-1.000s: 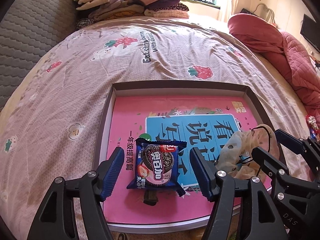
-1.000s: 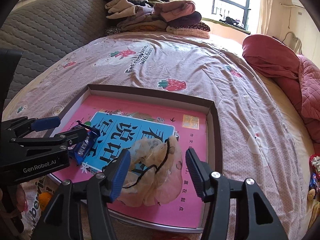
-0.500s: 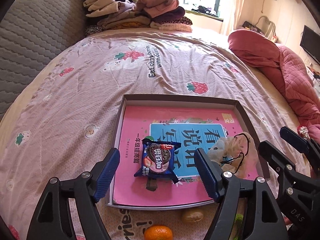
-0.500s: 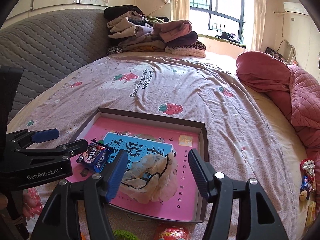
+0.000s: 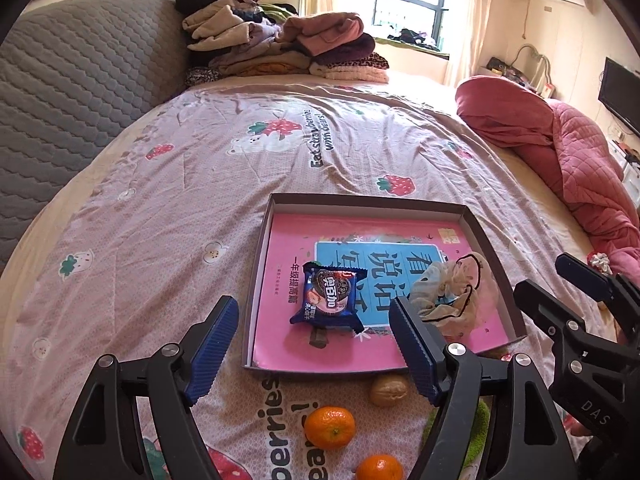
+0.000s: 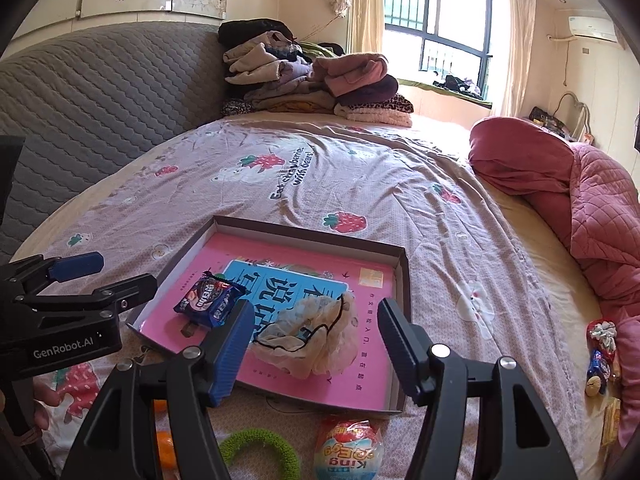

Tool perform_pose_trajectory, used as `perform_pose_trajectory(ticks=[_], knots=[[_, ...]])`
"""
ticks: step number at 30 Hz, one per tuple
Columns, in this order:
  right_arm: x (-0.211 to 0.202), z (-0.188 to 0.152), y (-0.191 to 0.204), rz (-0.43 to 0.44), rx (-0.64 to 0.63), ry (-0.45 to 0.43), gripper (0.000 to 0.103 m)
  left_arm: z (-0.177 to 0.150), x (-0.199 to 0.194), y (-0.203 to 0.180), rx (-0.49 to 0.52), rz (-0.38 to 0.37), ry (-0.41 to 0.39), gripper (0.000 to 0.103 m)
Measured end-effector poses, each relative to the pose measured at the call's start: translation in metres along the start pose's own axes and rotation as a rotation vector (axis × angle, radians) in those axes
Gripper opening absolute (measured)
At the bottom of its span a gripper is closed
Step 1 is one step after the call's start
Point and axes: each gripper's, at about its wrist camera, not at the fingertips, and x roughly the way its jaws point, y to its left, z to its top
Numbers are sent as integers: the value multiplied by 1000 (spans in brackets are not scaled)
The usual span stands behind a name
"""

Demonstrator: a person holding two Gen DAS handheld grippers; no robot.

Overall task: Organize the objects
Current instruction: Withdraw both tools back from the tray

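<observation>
Both grippers (image 5: 312,354) (image 6: 314,346) higher, cookie packet (image 5: 330,300) beyond fingertips.

Sunlit window (image 6: 436,36), grey quilted headboard (image 6: 100,92), strawberry-print bed sheet (image 5: 280,160).

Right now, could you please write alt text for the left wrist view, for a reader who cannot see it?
The open, empty left gripper hovers over a shallow box on a bed; in the box, on a pink book, lie a blue cookie packet and a crumpled hair net. Two tangerines and a walnut lie on the strawberry-print sheet nearer the camera.
</observation>
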Motion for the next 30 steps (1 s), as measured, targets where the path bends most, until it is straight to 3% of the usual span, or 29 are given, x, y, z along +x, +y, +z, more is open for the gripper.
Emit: perform_pose_trajectory(ticks=[6,30], knots=[[-13,-6,9,-13,-15,-42,64,-11,-15,1,6,8,-13,79],[-51,-34,13,20,29,-44,64,-49,-52,1,12,-25,-14,79]])
